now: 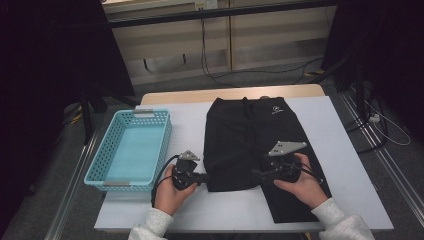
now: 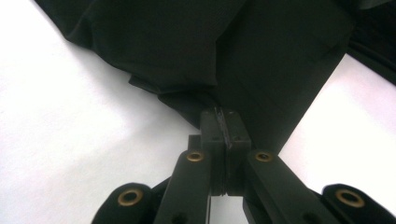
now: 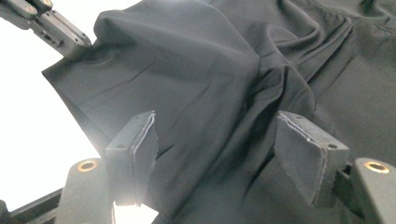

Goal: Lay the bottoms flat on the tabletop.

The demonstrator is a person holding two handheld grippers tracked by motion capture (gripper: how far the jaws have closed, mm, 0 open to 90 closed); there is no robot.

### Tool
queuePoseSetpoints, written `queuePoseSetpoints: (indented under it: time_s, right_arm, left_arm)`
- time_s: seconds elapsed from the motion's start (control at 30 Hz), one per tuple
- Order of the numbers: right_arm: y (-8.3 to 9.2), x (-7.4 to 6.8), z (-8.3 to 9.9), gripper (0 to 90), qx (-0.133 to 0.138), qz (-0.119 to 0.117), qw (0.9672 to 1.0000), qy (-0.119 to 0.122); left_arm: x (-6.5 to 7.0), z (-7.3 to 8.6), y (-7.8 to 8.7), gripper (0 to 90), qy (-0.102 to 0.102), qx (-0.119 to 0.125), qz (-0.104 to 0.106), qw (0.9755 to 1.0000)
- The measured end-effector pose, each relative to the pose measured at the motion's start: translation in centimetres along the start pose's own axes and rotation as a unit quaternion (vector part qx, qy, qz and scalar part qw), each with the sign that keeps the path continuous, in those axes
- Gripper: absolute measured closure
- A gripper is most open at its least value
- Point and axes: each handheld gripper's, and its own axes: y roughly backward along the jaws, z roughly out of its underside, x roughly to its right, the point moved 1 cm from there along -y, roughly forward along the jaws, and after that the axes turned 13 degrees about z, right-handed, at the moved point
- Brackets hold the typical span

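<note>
A black garment [image 1: 250,135] with a small white logo near its far end lies flat on the white table [image 1: 345,165]. My left gripper [image 1: 206,176] is at the garment's near left corner. In the left gripper view it [image 2: 224,128] is shut, pinching the edge of the black cloth [image 2: 210,46]. My right gripper [image 1: 256,173] rests over the near middle of the garment. In the right gripper view it [image 3: 219,154] stands open, pads wide apart astride a raised fold of cloth [image 3: 210,60]. The left gripper [image 3: 63,32] shows there at the top left, on the cloth's corner.
A light blue plastic basket [image 1: 142,114] with nothing in it stands at the table's left side, close beside my left hand. Bare white tabletop lies right of the garment and along the near edge. Cables run over the floor beyond the table.
</note>
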Motion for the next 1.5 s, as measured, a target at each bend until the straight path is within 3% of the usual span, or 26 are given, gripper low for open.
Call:
queuePoseSetpoints:
  time_s: [0.4, 0.53, 0.7, 0.8, 1.03, 1.13, 1.2, 1.37, 1.5]
  right_arm:
    - [0.0, -1.1, -0.3, 29.3, 0.008, -0.018, 0.9996, 0.018]
    - [-0.3, -2.0, -0.3, 34.5, 0.004, -0.034, 0.9990, 0.027]
    - [-0.9, -3.5, -0.2, 44.6, -0.003, -0.062, 0.9969, 0.048]
    - [-1.5, -4.0, 0.2, 43.6, -0.020, -0.082, 0.9951, 0.052]
    - [-2.2, -4.7, 0.8, 42.4, -0.035, -0.081, 0.9923, 0.087]
    - [-2.2, -5.0, 0.8, 53.0, -0.030, -0.067, 0.9922, 0.101]
    - [-2.2, -5.1, 0.8, 66.2, -0.030, -0.077, 0.9910, 0.105]
    - [-2.3, -5.3, 0.8, 83.5, -0.025, -0.086, 0.9904, 0.106]
    - [-2.3, -5.3, 0.7, 89.2, -0.030, -0.096, 0.9890, 0.108]
  left_arm:
    - [-0.4, 0.0, 1.8, 90.0, 0.013, 0.015, 0.000, 0.9998]
    - [-0.4, 0.0, 1.6, 89.9, 0.013, 0.014, -0.001, 0.9998]
    - [-0.5, 0.0, 1.8, 89.9, 0.013, 0.017, -0.005, 0.9998]
    - [-0.5, 0.0, 1.7, 89.8, 0.011, 0.015, -0.003, 0.9998]
    - [-0.5, 0.0, 1.7, 89.8, 0.010, 0.015, -0.006, 0.9998]
    - [-0.4, 0.0, 1.6, 89.7, 0.011, 0.016, -0.007, 0.9998]
    - [-0.3, 0.0, 1.6, 89.7, 0.009, 0.014, -0.007, 0.9998]
    - [-0.1, -0.1, 1.6, 89.8, 0.008, 0.013, -0.007, 0.9999]
    - [0.1, -0.1, 1.7, 89.7, 0.005, 0.013, -0.008, 0.9999]
